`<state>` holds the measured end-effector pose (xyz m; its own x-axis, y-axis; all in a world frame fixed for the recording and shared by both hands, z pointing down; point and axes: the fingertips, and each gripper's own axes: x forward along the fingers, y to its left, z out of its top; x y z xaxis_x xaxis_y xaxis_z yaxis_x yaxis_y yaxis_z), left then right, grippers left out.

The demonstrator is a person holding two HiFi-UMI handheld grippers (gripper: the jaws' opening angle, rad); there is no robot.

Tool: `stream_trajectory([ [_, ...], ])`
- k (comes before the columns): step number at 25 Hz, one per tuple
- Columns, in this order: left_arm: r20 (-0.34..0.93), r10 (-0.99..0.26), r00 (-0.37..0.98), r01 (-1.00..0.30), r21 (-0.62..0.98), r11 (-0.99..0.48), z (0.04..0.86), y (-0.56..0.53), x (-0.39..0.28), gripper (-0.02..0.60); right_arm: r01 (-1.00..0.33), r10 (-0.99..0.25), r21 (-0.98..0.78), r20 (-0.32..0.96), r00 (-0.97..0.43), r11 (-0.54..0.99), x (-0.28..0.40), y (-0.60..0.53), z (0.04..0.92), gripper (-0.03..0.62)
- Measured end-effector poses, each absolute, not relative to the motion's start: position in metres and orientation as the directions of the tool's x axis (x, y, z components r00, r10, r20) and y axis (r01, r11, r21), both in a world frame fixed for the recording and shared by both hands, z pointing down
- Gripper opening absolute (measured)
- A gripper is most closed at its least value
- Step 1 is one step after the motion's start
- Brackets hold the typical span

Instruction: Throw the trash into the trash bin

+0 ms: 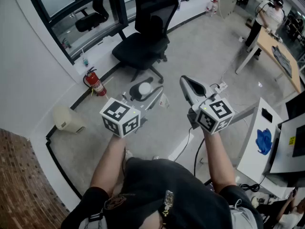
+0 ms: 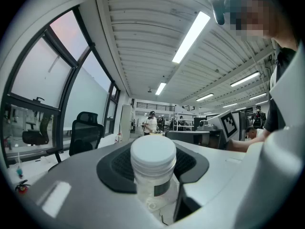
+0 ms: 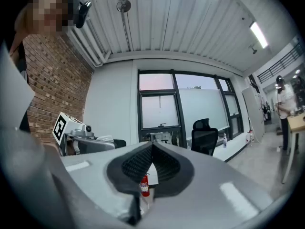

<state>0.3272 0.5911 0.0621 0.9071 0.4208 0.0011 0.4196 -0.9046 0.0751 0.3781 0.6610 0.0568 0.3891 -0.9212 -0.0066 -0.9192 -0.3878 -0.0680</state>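
Observation:
My left gripper (image 1: 151, 89) is shut on a small clear plastic bottle with a white screw cap (image 1: 144, 88), held level above the floor. In the left gripper view the bottle (image 2: 153, 175) stands upright between the dark pads (image 2: 114, 168), cap toward the camera. My right gripper (image 1: 183, 79) is beside it to the right, shut with nothing in it; its ribbed pads (image 3: 138, 163) meet at the tip in the right gripper view. A cream-coloured bin (image 1: 66, 119) sits on the floor by the white wall, to the left of and below the left gripper in the head view.
A red fire extinguisher (image 1: 95, 83) stands by the window wall, and a black office chair (image 1: 145, 37) is beyond the grippers. A white table (image 1: 257, 147) with a blue cloth (image 1: 263, 141) is at the right. A person (image 1: 267, 15) stands at a far desk.

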Motion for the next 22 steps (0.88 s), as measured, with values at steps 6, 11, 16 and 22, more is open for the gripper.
stream_trajectory([
  [6,0.007,0.407,0.913,0.406,0.072,-0.911,0.062,0.591,0.327,0.184,-0.918,-0.921,-0.088,-0.01,0.388,-0.386,0.378,0.66,0.056,0.003],
  [11,0.004,0.394,0.919,0.392,0.078,-0.917,0.063,0.59,0.327,0.184,-0.922,-0.925,-0.072,-0.001,0.381,-0.38,0.376,0.658,0.056,0.003],
  [16,-0.001,0.368,0.93,0.367,0.089,-0.926,0.064,0.585,0.324,0.184,-0.929,-0.932,-0.076,-0.005,0.363,-0.362,0.375,0.655,0.055,0.003],
  [22,0.003,0.307,0.952,0.305,0.094,-0.948,0.067,0.56,0.314,0.184,-0.947,-0.95,-0.081,0.002,0.313,-0.312,0.369,0.634,0.059,0.003],
])
